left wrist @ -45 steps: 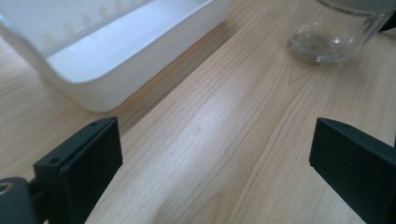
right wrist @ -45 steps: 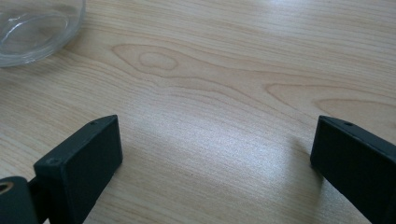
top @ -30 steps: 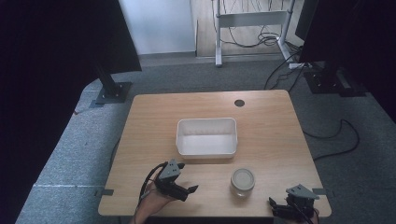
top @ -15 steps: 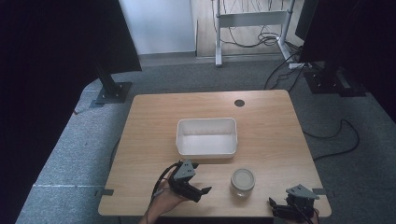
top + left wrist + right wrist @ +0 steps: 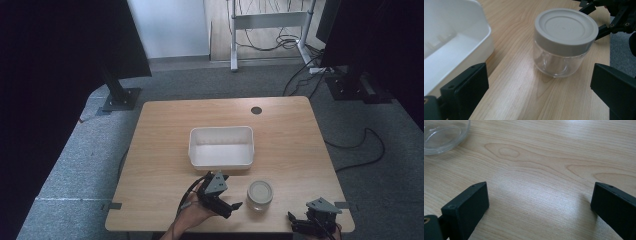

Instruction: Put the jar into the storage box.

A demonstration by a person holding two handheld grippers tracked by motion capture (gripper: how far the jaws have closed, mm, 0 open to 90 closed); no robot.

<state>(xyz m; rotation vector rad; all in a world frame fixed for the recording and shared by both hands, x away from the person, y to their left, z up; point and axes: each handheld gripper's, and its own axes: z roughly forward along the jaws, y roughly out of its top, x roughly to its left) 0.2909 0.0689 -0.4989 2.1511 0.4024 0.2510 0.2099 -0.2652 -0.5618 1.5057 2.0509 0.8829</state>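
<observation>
overhead view, two close claw views

Even, soft daylight on the counter point(image 5: 165, 150), dark underexposed surroundings at both sides, pale glare streaks across the wood grain in both gripper views, jar point(image 5: 565, 41) sharp, nearest jaws slightly blurred, faint shadows.

Clear glass jar point(image 5: 560, 56) with a pale grey lid point(image 5: 566, 26) — ringed on top. Plain white tub point(image 5: 221, 146). Light wooden table point(image 5: 160, 150), streaked with darker grain and knots. Black jaws on both grippers — left gripper point(image 5: 232, 206), right gripper point(image 5: 295, 221) — with grey plates.
</observation>
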